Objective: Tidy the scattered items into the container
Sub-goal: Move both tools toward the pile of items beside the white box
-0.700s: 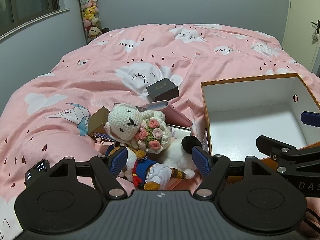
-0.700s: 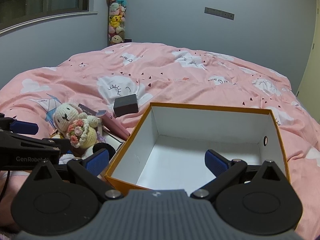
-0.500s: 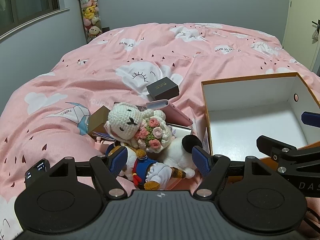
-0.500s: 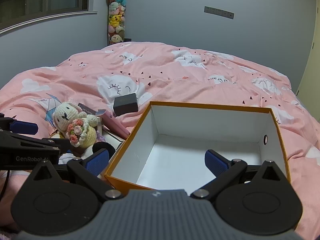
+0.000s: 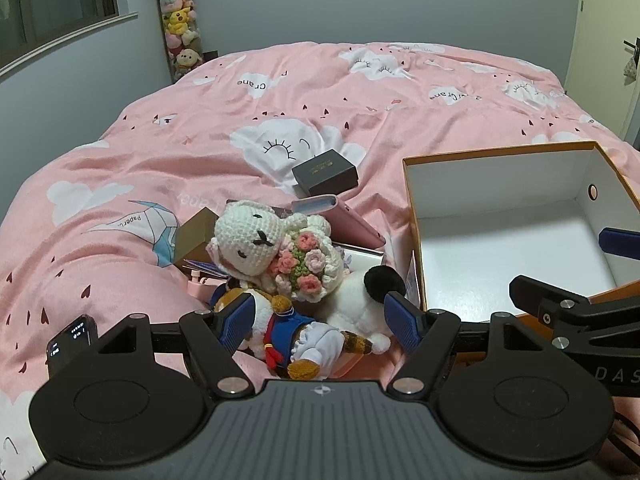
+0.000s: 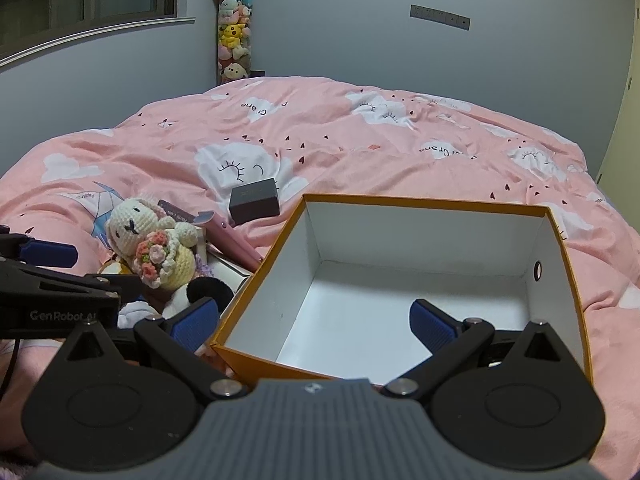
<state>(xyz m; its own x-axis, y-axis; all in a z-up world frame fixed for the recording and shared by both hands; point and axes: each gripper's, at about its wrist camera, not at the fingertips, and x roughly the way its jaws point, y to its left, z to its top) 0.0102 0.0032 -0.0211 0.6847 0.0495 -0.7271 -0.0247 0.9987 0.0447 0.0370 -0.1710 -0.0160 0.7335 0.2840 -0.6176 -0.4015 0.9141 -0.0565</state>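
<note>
The scattered items are found heaped on the pink duvet [image 5: 248, 152] just left of the orange-rimmed box [image 5: 496, 151], which stands open and is seen to be empty; the crocheted rabbit [image 5: 256, 240] with its flower bouquet lies on top of the heap, the sailor-suited plush [image 5: 292, 328] nearest the tools, a black-eared white plush [image 5: 360, 300] against the box wall, a pink case [image 5: 340, 220] and a dark gift box [image 5: 325, 172] farther back, and a brown carton [image 5: 196, 232] partly buried beneath.

Risks are judged as follows: the toys overlap, so a grasp on one may drag or tip its neighbour off the heap; soft plush may be pinched by a limb only and dropped short of the box; the light cardboard box may be pushed along the duvet if its near wall is struck; a small device with a lit screen [image 5: 68, 340], lying apart at the left, may be overlooked.

The left gripper [image 5: 320, 320] is held wide apart above the sailor-suited plush, which is framed between its blue pads; contact cannot be confirmed, and nothing is held. The right gripper [image 6: 316, 320] is spread to its fullest over the near corner of the box, one pad outside the wall and one over the white floor; nothing is gripped.
</note>
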